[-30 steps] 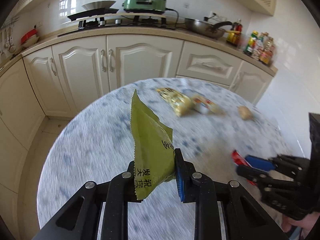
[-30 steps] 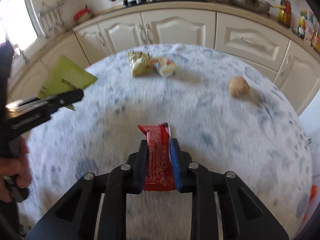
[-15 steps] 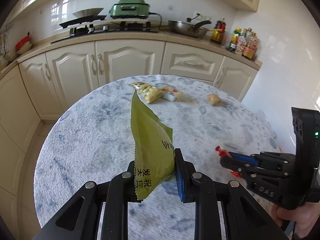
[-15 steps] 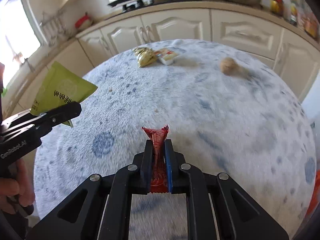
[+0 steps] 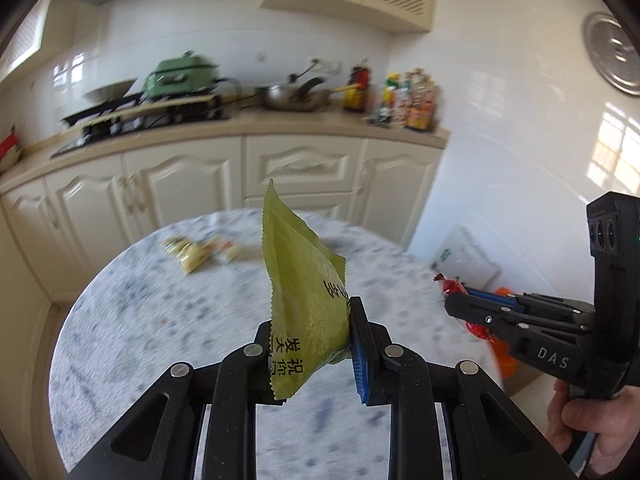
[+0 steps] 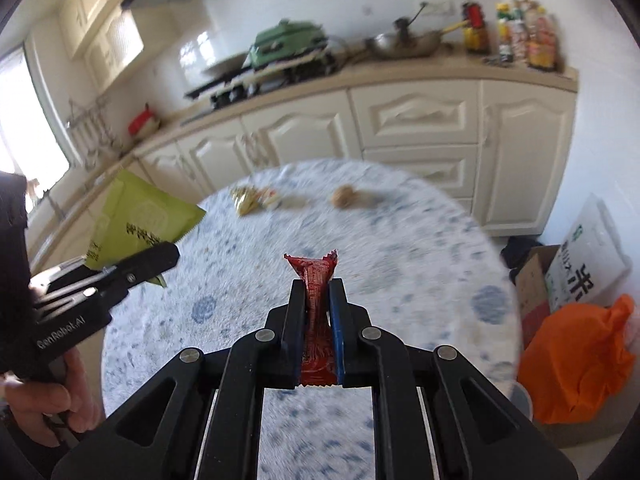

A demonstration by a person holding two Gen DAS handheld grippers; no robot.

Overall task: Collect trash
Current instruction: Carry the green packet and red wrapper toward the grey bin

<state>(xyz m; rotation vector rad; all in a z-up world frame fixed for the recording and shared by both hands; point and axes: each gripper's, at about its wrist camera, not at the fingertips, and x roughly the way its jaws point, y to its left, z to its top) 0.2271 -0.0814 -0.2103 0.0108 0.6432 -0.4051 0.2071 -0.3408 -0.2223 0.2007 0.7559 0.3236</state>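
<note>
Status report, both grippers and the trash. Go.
Left gripper shut on green packet. Right gripper shut on red wrapper. Both held above the round table; yellow wrappers uncollected. Nothing blocking.

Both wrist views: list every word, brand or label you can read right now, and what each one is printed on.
"DAS": side of the right gripper.
"GenRobot.AI": body of the left gripper.
"祝你发大": lower edge of the green packet; its other characters are cut off or blurred.
"米": white sack on the floor; its smaller print is too small.
Red wrapper: print unreadable.
Counter bottles: labels blurred.
</note>
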